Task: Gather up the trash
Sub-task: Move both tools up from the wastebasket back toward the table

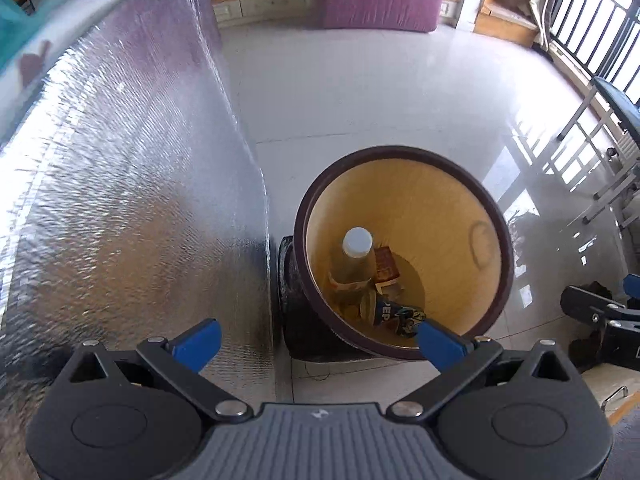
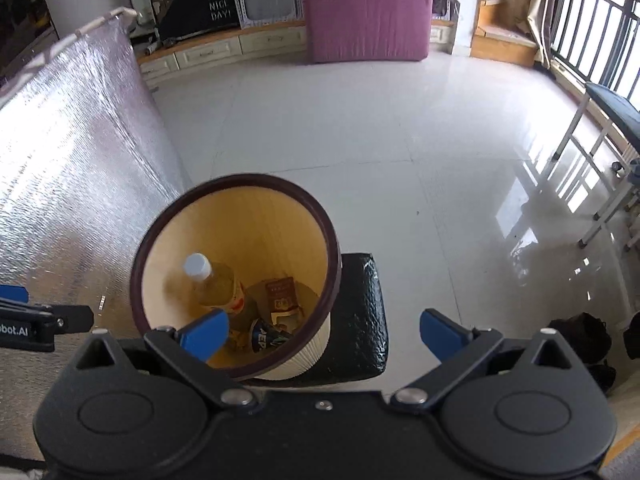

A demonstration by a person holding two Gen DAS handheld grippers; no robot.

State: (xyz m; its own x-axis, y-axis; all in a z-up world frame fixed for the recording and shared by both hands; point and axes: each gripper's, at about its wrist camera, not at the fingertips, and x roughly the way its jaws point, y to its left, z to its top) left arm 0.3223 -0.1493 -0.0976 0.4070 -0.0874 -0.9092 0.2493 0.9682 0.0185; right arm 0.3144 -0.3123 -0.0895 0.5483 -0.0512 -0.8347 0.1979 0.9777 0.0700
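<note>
A round waste bin with a dark brown rim and tan inside stands on the floor; the right wrist view shows its rim too. Inside lie a plastic bottle with a white cap, a red-brown packet and a crushed blue can. The same bottle, packet and can show in the right wrist view. My left gripper hovers above the bin's near edge, open and empty. My right gripper is also open and empty above the bin.
A silver foil sheet hangs down on the left, close to the bin. A black padded block sits under or behind the bin. A purple mattress leans at the back. Chair legs and a railing are on the right.
</note>
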